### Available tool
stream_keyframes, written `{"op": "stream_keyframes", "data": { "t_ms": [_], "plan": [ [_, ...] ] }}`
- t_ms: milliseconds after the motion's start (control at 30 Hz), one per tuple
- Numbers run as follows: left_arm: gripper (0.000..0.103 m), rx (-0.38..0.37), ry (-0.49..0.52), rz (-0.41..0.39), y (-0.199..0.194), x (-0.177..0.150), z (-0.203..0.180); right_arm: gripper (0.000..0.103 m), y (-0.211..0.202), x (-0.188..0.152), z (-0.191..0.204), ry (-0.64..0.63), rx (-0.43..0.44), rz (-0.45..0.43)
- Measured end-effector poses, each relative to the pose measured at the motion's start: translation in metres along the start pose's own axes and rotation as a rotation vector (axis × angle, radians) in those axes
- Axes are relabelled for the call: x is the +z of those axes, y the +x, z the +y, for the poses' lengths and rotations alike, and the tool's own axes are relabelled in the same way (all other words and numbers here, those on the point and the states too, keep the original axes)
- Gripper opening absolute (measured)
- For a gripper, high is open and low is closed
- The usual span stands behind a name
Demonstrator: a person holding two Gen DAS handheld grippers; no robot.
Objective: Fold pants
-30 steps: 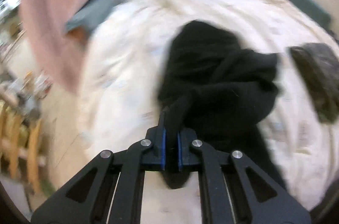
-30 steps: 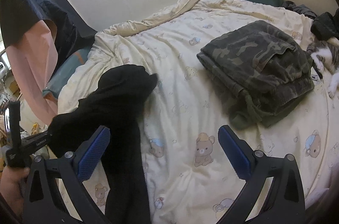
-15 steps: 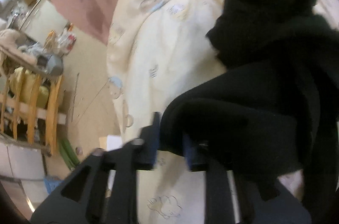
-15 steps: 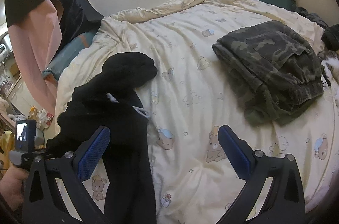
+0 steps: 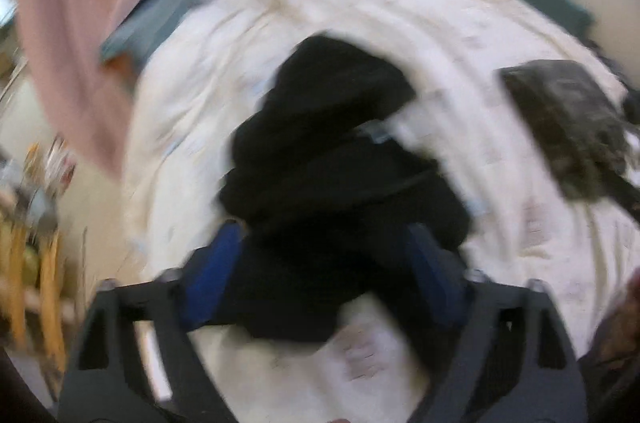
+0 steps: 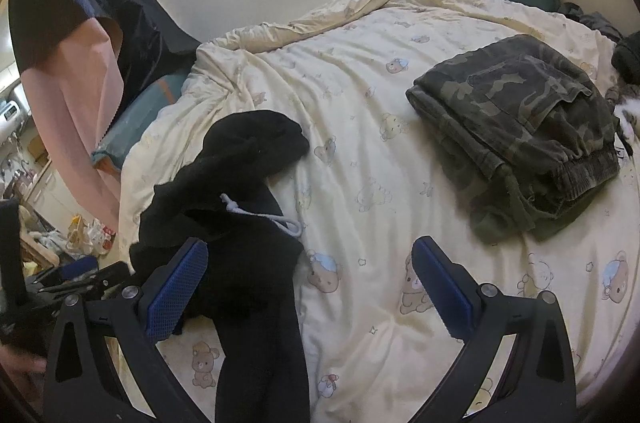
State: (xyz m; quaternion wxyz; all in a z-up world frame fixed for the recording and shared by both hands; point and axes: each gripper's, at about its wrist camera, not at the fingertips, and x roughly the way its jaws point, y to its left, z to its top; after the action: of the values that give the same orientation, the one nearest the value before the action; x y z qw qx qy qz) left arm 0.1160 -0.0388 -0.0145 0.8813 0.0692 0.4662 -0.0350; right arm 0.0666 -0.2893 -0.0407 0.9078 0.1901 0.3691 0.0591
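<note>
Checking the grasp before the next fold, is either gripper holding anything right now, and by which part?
Nothing is held. The left gripper is open over the crumpled black fabric pants, with no pinch showing through the blur; the right gripper is open above the bedding.

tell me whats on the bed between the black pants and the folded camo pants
Only bare bear-print duvet: in the right wrist view nothing else lies between the black pants and the camo pants.

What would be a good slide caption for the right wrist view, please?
Open right gripper hovers over crumpled black pants on bear-print duvet, folded camouflage pants beyond.
</note>
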Motion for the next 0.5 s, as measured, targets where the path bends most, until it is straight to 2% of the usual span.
{"op": "stream_keyframes", "data": {
  "t_ms": [67,133,233,300,367,400,433,467,500],
  "plan": [
    [0.1,-0.027,0.041,0.013,0.011,0.011,-0.021,0.103,-0.001,0.001,-0.003,0.014,0.005,-0.003],
    [0.1,-0.012,0.056,0.058,0.037,0.022,-0.035,0.103,-0.002,0.003,-0.006,0.03,0.011,-0.005],
    [0.1,0.06,0.098,0.132,0.089,0.031,-0.049,0.103,-0.003,0.005,-0.009,0.043,0.013,-0.005],
    [0.1,0.088,0.116,0.189,0.118,0.029,-0.053,0.103,-0.004,0.005,-0.011,0.048,0.013,-0.007],
    [0.1,0.147,0.141,0.215,0.141,0.023,-0.052,0.103,-0.004,0.006,-0.013,0.05,0.012,-0.007],
    [0.093,0.155,0.155,0.217,0.146,0.02,-0.052,0.103,-0.004,0.006,-0.013,0.049,0.012,-0.007],
    [0.079,0.156,0.168,0.213,0.149,0.018,-0.051,0.103,-0.004,0.006,-0.013,0.051,0.012,-0.007],
    [0.026,0.164,0.177,0.21,0.149,0.016,-0.048,0.103,-0.004,0.006,-0.013,0.053,0.014,-0.008],
    [0.01,0.135,0.169,0.229,0.149,0.014,-0.043,0.103,-0.004,0.006,-0.014,0.058,0.019,-0.008]
  ]
}}
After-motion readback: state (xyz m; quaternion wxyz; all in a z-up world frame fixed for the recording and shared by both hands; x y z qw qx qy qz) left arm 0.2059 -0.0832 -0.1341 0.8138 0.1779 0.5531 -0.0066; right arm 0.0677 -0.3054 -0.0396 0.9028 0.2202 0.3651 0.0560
